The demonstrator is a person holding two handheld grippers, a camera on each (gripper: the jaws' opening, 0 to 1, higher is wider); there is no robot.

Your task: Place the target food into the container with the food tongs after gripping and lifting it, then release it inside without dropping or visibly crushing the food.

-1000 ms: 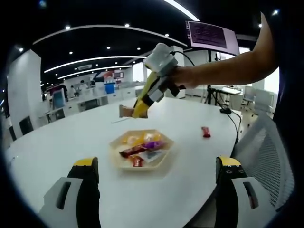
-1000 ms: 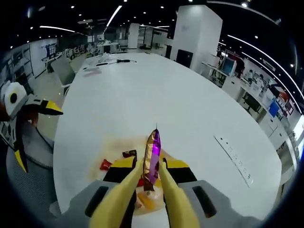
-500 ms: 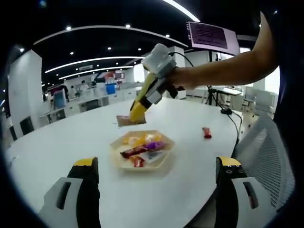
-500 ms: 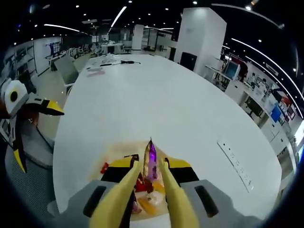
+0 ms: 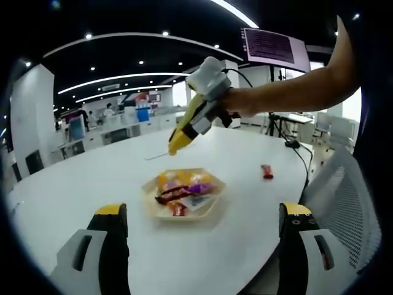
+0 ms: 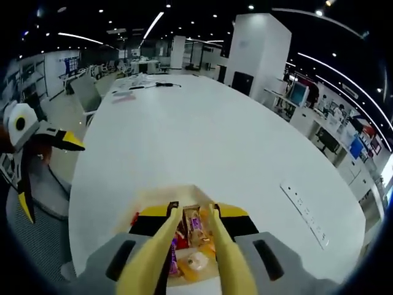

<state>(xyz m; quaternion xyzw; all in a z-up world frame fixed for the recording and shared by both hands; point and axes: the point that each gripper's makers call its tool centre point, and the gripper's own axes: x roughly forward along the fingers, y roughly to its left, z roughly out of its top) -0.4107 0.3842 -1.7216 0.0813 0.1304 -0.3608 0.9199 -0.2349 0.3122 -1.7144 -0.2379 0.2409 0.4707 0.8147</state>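
Observation:
A shallow beige tray [image 5: 153, 206] of wrapped sweets sits on the white table. The purple-wrapped sweet [image 5: 199, 187] lies in it among the others. In the left gripper view, a hand holds my right gripper [image 5: 174, 147] and its yellow tongs above the tray's far side, with nothing between the tips. In the right gripper view, the tongs of my right gripper [image 6: 193, 212] stand slightly apart over the tray [image 6: 153, 196], and the purple sweet [image 6: 196, 223] lies below them. My left gripper [image 5: 203, 209] hangs wide open near the table's edge, short of the tray, and appears again [image 6: 37, 138] at the left.
A red-wrapped sweet [image 5: 266, 171] lies loose on the table, right of the tray. A mesh chair [image 5: 344, 196] stands by the table edge. Farther along the table are a flat power strip [image 6: 307, 212] and cables [image 6: 153, 83]. The table is bare and white around the tray.
The purple sweet, held upright in the tongs a second ago, came down over the tray and now lies in it. The tongs have spread and lifted a little.

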